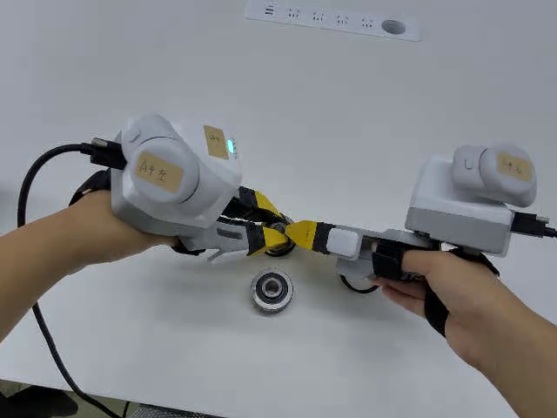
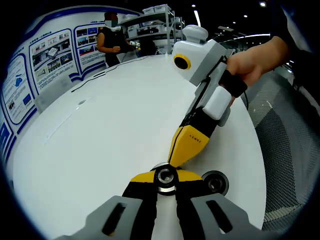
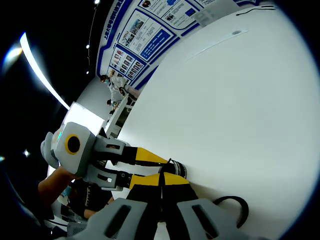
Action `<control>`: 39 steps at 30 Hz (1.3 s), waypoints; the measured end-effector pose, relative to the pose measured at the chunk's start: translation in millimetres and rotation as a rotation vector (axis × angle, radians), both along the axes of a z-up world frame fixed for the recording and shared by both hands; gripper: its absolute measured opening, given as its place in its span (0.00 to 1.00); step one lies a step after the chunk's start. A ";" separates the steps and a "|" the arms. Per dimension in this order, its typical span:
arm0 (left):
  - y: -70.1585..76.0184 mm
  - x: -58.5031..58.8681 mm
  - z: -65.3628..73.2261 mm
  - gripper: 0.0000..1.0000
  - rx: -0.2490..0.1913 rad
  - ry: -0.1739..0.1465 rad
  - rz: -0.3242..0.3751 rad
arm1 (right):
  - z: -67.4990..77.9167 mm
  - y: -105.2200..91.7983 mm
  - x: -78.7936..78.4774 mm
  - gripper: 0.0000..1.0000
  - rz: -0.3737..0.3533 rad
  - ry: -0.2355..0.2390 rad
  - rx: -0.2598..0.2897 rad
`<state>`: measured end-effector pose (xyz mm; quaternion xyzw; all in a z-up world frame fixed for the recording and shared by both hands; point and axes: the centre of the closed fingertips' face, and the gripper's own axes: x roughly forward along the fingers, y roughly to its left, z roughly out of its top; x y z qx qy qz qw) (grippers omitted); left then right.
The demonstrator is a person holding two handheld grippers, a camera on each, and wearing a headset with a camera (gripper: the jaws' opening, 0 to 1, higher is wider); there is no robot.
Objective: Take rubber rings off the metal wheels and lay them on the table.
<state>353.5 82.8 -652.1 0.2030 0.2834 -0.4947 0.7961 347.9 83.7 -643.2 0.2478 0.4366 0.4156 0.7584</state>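
Hands come first: the left hand (image 1: 113,231) holds the left gripper (image 1: 271,233) and the right hand (image 1: 452,287) holds the right gripper (image 1: 300,233). The two yellow-tipped tools meet nose to nose low over the middle of the white desk (image 1: 348,113).

The left gripper's jaws are clamped on a small round silver metal wheel (image 2: 166,178), one jaw on each side of it. The right gripper's jaws are pressed together, with their tips against that wheel's rim. Whether they pinch its rubber cannot be told.

The desk is broad, plain and matt. A long white power strip (image 1: 331,17) lies at its far edge and a black cable (image 1: 30,187) loops off its left side. Blue-and-white wall posters (image 2: 30,80) line the room beyond the desk, with metal shelving (image 2: 155,20) and a standing person (image 2: 112,32) at the back.

Counted: two grippers; two wheels, one held and a second metal wheel (image 1: 272,290) lying flat on the desk just beside the jaws, with a dark band around it; and one loose black rubber ring (image 3: 235,207) lying flat on the desk under the right gripper.
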 end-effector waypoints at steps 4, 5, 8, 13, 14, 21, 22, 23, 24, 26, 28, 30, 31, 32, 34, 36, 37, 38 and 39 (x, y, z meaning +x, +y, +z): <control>0.2 0.3 -0.5 0.13 0.008 -0.011 -0.009 | 0.7 -1.7 0.3 0.01 -0.013 0.001 -0.006; 0.2 0.2 -0.6 0.13 0.010 -0.012 -0.011 | 1.2 -2.2 0.4 0.01 -0.015 -0.001 -0.008; 0.3 0.5 -0.8 0.13 0.013 -0.013 -0.012 | 1.8 -3.0 0.4 0.01 -0.028 0.001 -0.016; 0.2 -0.4 -0.9 0.13 -0.008 -0.004 -0.004 | 1.0 -2.6 -0.6 0.01 -0.033 0.012 -0.019; 0.6 -0.2 -0.7 0.13 -0.020 0.000 0.008 | 0.5 -2.9 0.1 0.01 -0.036 0.014 -0.022; 0.1 -0.2 -0.5 0.13 -0.006 0.004 0.011 | -0.9 -3.1 1.4 0.01 -0.036 0.019 -0.028; 0.4 0.0 -0.8 0.14 -0.002 0.003 0.010 | -0.8 -2.5 1.1 0.01 -0.039 0.023 -0.027; 0.8 0.3 -1.1 0.14 0.001 0.001 0.011 | -0.7 -2.2 1.1 0.01 -0.039 0.023 -0.027; 1.4 0.4 -1.2 0.14 0.007 0.000 0.010 | -0.5 -1.7 0.7 0.01 -0.037 0.021 -0.029; 2.0 0.5 -1.0 0.14 0.013 -0.004 0.009 | -0.3 -1.1 0.4 0.01 -0.039 0.024 -0.027; 3.9 1.0 -0.3 0.16 0.029 -0.017 0.003 | 0.2 0.0 0.8 0.01 -0.045 0.027 -0.023; 6.8 1.3 1.4 0.19 0.050 -0.038 -0.002 | 1.7 1.6 1.4 0.01 -0.047 0.028 -0.017; 7.6 0.5 1.6 0.20 0.052 -0.037 -0.004 | 2.4 2.1 1.7 0.01 -0.048 0.029 -0.014; 9.2 -0.9 2.5 0.21 0.055 -0.037 -0.006 | 3.8 2.8 2.4 0.01 -0.051 0.028 -0.009; 12.4 -3.0 4.2 0.22 0.064 -0.042 -0.005 | 5.0 3.4 3.2 0.01 -0.053 0.027 -0.007; 15.1 -4.1 6.0 0.23 0.066 -0.047 -0.001 | 6.5 4.2 3.7 0.01 -0.058 0.032 0.001; 16.9 -4.3 8.2 0.23 0.061 -0.051 0.009 | 7.6 4.6 3.7 0.01 -0.059 0.031 0.004; 18.2 -4.0 9.6 0.24 0.055 -0.052 0.018 | 8.2 4.7 3.7 0.01 -0.060 0.031 0.005; 20.5 -3.2 11.4 0.25 0.048 -0.054 0.030 | 9.6 5.1 3.4 0.01 -0.059 0.030 0.009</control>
